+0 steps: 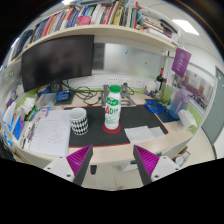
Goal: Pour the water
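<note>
Nearest us, our gripper (112, 160) fingers stand apart, holding nothing. Just ahead of them, on the dark mat (120, 138), stands the upright bottle (113, 109), with a checkered cup (79, 123) beside it and a monitor (58, 62) beyond.

This looks like an office or study. A dark monitor (58, 62) stands on a cluttered bench (120, 150) strewn with papers (45, 135), and a shelf (100, 33) packed with books (95, 14) runs above it.

One bottle (113, 108), perhaps one cup (79, 122)
</note>
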{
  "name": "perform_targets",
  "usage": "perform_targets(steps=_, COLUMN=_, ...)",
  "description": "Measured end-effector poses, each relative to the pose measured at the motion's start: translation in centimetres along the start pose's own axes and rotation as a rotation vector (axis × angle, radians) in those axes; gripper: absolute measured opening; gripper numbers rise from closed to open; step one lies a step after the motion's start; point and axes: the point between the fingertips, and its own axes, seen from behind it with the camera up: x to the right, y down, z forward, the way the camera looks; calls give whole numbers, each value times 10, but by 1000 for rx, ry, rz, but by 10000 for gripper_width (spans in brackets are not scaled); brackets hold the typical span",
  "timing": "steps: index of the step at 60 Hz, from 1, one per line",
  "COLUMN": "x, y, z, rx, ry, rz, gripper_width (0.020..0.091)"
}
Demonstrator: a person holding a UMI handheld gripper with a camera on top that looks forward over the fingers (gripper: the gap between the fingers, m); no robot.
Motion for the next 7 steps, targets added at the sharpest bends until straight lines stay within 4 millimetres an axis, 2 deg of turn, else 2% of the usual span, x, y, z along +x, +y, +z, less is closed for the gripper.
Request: perform_targets(steps=7, x=-13, y=8, z=-10, rx=-9, ry=-7, rz=-22, gripper_width=830)
